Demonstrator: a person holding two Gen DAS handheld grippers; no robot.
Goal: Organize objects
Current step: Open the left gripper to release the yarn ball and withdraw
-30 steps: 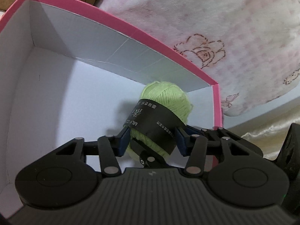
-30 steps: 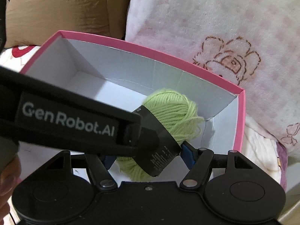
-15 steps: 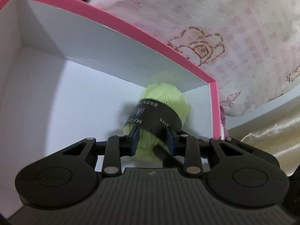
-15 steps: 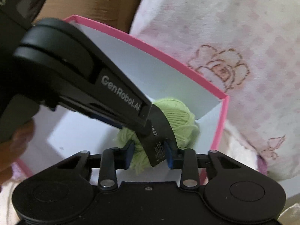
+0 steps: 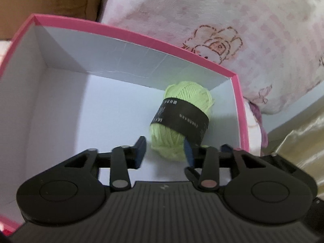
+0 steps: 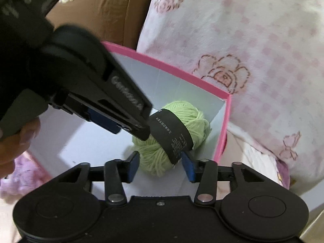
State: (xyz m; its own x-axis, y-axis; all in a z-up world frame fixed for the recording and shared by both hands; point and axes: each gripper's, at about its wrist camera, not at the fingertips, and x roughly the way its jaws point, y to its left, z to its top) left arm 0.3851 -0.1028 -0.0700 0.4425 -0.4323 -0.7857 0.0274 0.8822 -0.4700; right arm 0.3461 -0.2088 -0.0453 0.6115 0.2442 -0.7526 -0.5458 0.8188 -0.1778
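Note:
A light green yarn ball (image 5: 183, 119) with a black paper band lies in the far right corner of a pink box (image 5: 129, 34) with a white inside. My left gripper (image 5: 165, 151) is open, its fingers just short of the ball. In the right wrist view the yarn ball (image 6: 174, 139) lies in the same corner of the box (image 6: 182, 73). My right gripper (image 6: 161, 167) is open around the ball's near end. The left gripper (image 6: 113, 121) crosses that view from the upper left, its tip beside the ball.
A white and pink blanket with rose prints (image 5: 232, 20) lies behind and right of the box. A brown cushion (image 6: 105, 10) is at the back left. Shiny gold fabric (image 5: 299, 141) is at the right. Purple fluffy cloth (image 6: 22, 172) lies left of the box.
The left gripper was shut on the yarn ball half a second ago; it has opened and drawn back. The right gripper has opened too. The ball now lies in the box corner.

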